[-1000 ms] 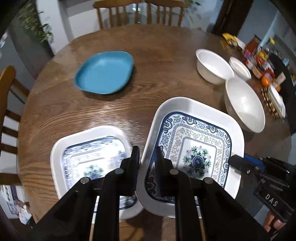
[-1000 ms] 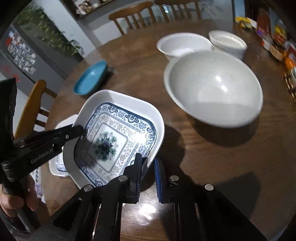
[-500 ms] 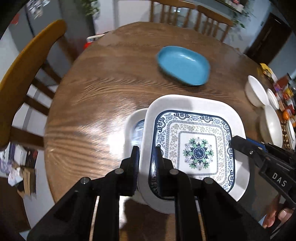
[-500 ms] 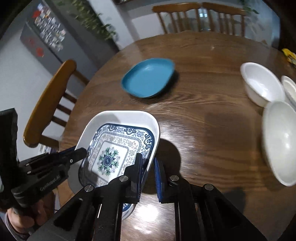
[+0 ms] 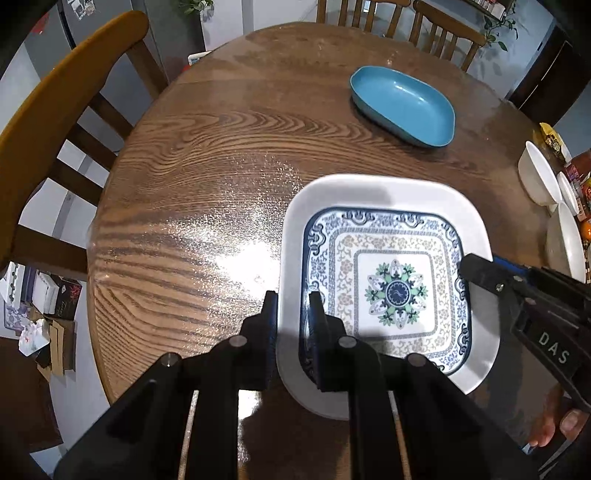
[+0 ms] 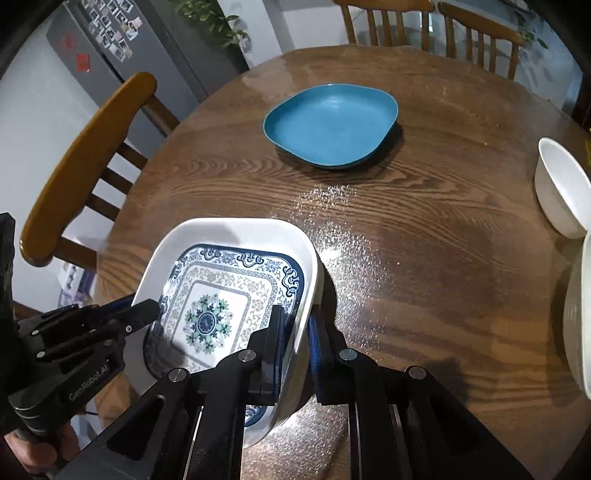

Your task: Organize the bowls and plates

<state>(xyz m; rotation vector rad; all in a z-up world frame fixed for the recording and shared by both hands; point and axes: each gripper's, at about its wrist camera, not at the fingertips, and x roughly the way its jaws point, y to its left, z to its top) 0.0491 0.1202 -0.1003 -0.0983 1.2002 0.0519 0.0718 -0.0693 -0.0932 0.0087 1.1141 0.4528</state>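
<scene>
A square white plate with a blue floral pattern (image 5: 391, 273) is held by both grippers over the round wooden table (image 5: 221, 155). My left gripper (image 5: 292, 306) is shut on its left rim. My right gripper (image 6: 295, 321) is shut on its right rim; the plate (image 6: 221, 291) shows there too. The second patterned plate is hidden beneath it. A blue plate (image 5: 402, 105) lies at the far side, also in the right wrist view (image 6: 330, 123). White bowls (image 5: 539, 179) sit at the right edge.
Wooden chairs stand at the left (image 5: 55, 110) and the far side (image 6: 388, 22). Jars and packets (image 5: 580, 173) crowd the right edge behind the bowls. A large white bowl (image 6: 578, 317) sits close on the right. Boxes lie on the floor (image 5: 40, 306).
Both grippers have carried the patterned plate left, over the second patterned plate, which is now fully covered. The bowls have slid toward the right edge of both views.
</scene>
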